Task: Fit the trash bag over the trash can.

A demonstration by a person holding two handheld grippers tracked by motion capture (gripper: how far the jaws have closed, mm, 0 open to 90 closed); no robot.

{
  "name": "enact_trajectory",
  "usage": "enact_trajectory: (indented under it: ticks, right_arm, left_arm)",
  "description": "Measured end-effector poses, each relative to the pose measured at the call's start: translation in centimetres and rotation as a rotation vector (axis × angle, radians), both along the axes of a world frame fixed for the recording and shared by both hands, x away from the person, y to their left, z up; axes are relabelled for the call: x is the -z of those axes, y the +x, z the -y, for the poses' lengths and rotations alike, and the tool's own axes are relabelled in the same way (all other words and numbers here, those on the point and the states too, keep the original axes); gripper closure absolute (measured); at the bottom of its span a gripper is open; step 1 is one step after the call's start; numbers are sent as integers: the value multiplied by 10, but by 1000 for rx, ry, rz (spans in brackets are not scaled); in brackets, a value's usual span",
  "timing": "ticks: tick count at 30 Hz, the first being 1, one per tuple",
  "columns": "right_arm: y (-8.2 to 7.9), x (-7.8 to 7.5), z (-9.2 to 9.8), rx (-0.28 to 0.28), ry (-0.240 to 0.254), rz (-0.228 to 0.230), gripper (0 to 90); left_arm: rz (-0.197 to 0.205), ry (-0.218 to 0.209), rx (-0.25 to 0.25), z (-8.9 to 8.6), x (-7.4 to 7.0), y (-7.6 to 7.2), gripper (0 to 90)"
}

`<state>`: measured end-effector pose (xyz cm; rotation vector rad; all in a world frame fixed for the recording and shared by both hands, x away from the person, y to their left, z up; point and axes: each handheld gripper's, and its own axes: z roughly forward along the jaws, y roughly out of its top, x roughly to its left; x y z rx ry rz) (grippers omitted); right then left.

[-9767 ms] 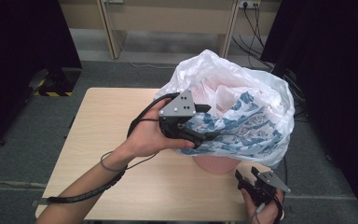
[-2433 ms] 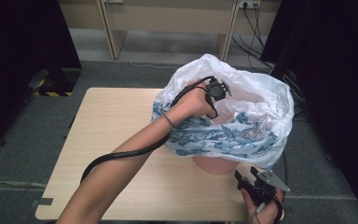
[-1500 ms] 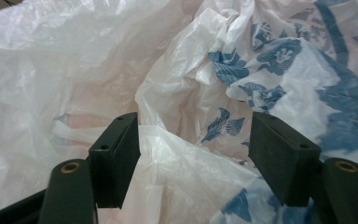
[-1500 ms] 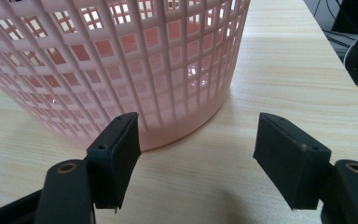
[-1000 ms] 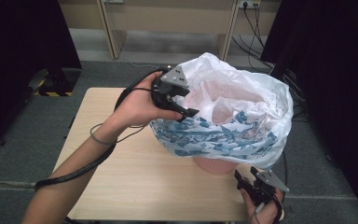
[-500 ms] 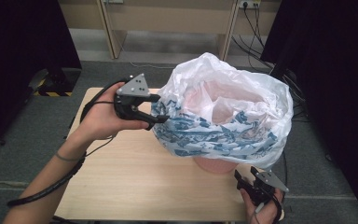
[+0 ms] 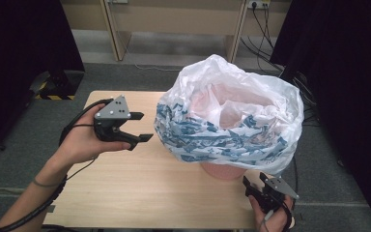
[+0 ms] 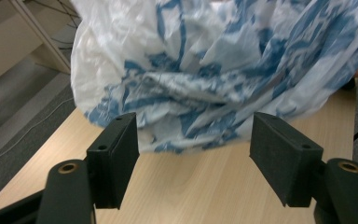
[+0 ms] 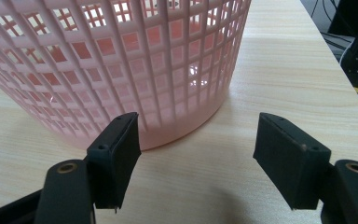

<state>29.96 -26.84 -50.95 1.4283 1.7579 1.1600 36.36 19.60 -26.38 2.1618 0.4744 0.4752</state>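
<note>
High view: wooden table (image 7: 140,188); pink basket (image 7: 221,170) right of centre, mostly hidden under a white, blue-printed plastic bag (image 7: 222,133); print unreadable. Left gripper (image 7: 136,130) held left of the bag, jaws apart, empty. Right gripper (image 7: 252,187) at the near right edge.

Left gripper view: bag (image 8: 214,74) ahead, top cut off.

Right gripper view: basket (image 9: 121,70) lattice close ahead, jaws apart, empty.

The bag (image 7: 227,121) over the pink basket (image 9: 121,70) blocks the right centre of the frame. Bare table (image 7: 140,188) at lower left and centre gives free passage. The left gripper (image 7: 134,126), jaws apart, has a small gap to the bag.
</note>
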Motion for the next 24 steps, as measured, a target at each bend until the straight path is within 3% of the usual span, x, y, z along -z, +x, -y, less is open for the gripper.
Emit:
enact_trajectory:
  ticks: [16,24]
  right_arm:
    - [0,0,0,1,9,-9,314]
    - [0,0,0,2,9,-8,314]
  left_arm:
    - [-18,-17,-98,-49,17,-14,324]
    - [-53,-48,-153,-72,46,-23,324]
